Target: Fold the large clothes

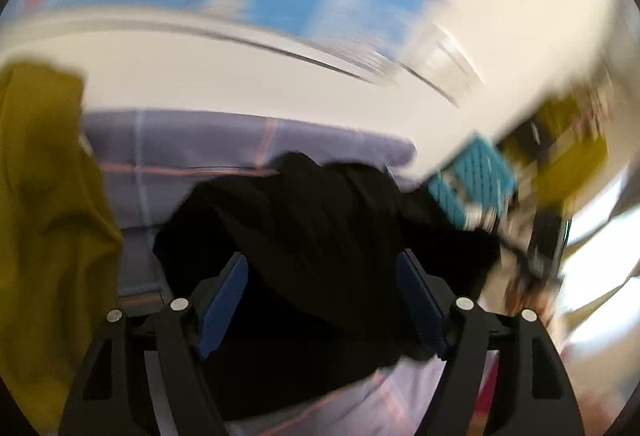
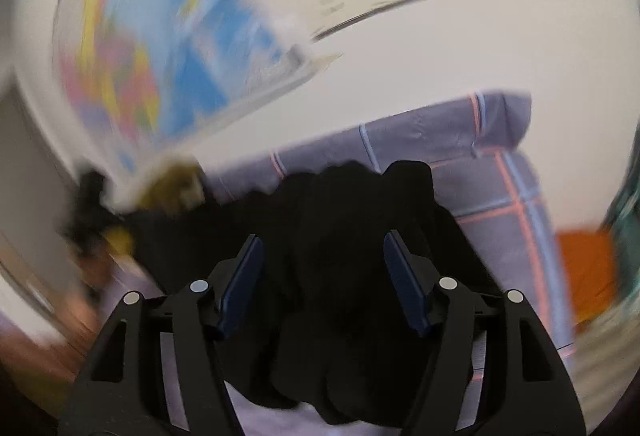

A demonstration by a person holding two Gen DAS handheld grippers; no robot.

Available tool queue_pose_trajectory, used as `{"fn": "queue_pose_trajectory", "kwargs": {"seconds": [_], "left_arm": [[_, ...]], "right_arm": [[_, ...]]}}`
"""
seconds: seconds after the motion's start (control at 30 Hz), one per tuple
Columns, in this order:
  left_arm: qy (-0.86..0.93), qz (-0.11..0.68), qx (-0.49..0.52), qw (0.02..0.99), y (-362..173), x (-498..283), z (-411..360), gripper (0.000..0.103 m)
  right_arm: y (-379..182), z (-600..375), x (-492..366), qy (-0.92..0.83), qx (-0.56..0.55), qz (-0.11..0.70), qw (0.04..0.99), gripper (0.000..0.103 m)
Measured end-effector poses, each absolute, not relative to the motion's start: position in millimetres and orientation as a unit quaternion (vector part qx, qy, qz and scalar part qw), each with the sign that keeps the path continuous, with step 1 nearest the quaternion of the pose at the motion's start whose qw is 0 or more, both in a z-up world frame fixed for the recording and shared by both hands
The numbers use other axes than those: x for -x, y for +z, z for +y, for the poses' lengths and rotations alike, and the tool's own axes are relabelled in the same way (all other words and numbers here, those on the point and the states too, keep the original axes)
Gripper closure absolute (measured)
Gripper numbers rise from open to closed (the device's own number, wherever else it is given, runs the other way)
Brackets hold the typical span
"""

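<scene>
Lying bunched between each gripper's [image 1: 322, 300] parted jaws: black garment [image 1: 320, 211].

left wrist: close, downward | right wrist: same | shared: black garment [image 1: 320, 220]

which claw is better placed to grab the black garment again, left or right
Right, marginally. The right claw stands open with the black garment bunched centrally between its pads. The left claw is also open over it, in a blurrier view.

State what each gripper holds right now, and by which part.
Nothing is held. The left gripper and right gripper both stand open over the black garment, pads clear of the cloth.
</scene>
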State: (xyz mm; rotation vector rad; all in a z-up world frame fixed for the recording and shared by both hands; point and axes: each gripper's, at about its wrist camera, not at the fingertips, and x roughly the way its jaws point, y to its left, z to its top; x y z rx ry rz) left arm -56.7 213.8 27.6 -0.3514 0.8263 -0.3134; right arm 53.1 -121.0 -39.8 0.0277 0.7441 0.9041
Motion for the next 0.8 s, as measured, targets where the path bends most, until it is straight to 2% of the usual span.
{"fn": "queue_pose_trajectory", "kwargs": {"seconds": [0.1, 0.17, 0.23, 0.27, 0.33, 0.37, 0.4, 0.47, 0.5, 0.53, 0.57, 0.63, 0.7, 0.77, 0.8], "left_arm": [[-0.175, 0.379, 0.071, 0.906, 22.8, 82.9, 175.4, 0.022], [-0.200, 0.388, 0.041, 0.899, 12.1, 90.1, 153.0, 0.022], [-0.205, 0.404, 0.018, 0.891, -1.4, 90.3, 133.7, 0.022], [-0.194, 0.419, 0.005, 0.887, -8.8, 84.9, 124.7, 0.022], [-0.163, 0.436, -0.023, 0.885, -19.8, 73.2, 113.6, 0.022], [-0.153, 0.438, -0.027, 0.886, -21.4, 69.4, 110.7, 0.026], [-0.141, 0.441, -0.023, 0.886, -22.1, 62.6, 110.6, 0.044], [-0.128, 0.449, 0.011, 0.884, -19.3, 40.8, 118.3, 0.066], [-0.123, 0.450, 0.029, 0.884, -15.8, 30.1, 122.8, 0.075], [-0.109, 0.450, 0.038, 0.885, -12.3, 20.7, 126.4, 0.077], [-0.097, 0.451, 0.042, 0.886, -10.6, 13.7, 131.0, 0.079], [-0.073, 0.459, 0.080, 0.882, -12.0, -4.3, 143.6, 0.075], [-0.051, 0.480, 0.104, 0.870, -18.6, -17.4, 158.9, 0.053], [-0.052, 0.488, 0.109, 0.865, -27.3, -24.2, 165.5, 0.051], [-0.050, 0.490, 0.107, 0.864, -30.1, -24.0, 167.6, 0.050]], "right_arm": [[-53.0, -91.5, -57.0, 0.408, 0.056, 0.368, 0.833, 0.028], [-67.4, -77.7, -63.7, 0.408, 0.081, 0.386, 0.824, 0.030], [-80.8, -68.2, -69.0, 0.406, 0.099, 0.401, 0.815, 0.046], [-85.6, -64.8, -70.7, 0.401, 0.109, 0.407, 0.814, 0.066], [-81.8, -67.2, -71.0, 0.409, 0.096, 0.399, 0.815, 0.085], [-73.1, -75.8, -71.5, 0.411, 0.074, 0.391, 0.820, 0.096], [-59.6, -89.8, -72.0, 0.411, 0.043, 0.374, 0.831, 0.097], [-33.9, -119.8, -75.2, 0.403, -0.017, 0.338, 0.851, 0.097], [-21.8, -138.2, -77.5, 0.390, -0.046, 0.313, 0.865, 0.097], [-16.9, -151.2, -82.0, 0.375, -0.069, 0.301, 0.874, 0.097], [-18.0, -163.0, -89.7, 0.361, -0.093, 0.301, 0.878, 0.097], [-38.3, -166.3, -107.9, 0.349, -0.115, 0.340, 0.866, 0.097], [-74.4, -148.5, -122.8, 0.324, -0.079, 0.401, 0.853, 0.095], [-95.3, -140.6, -125.9, 0.323, -0.071, 0.430, 0.840, 0.089], [-101.0, -138.6, -124.8, 0.323, -0.068, 0.434, 0.838, 0.082]]}}
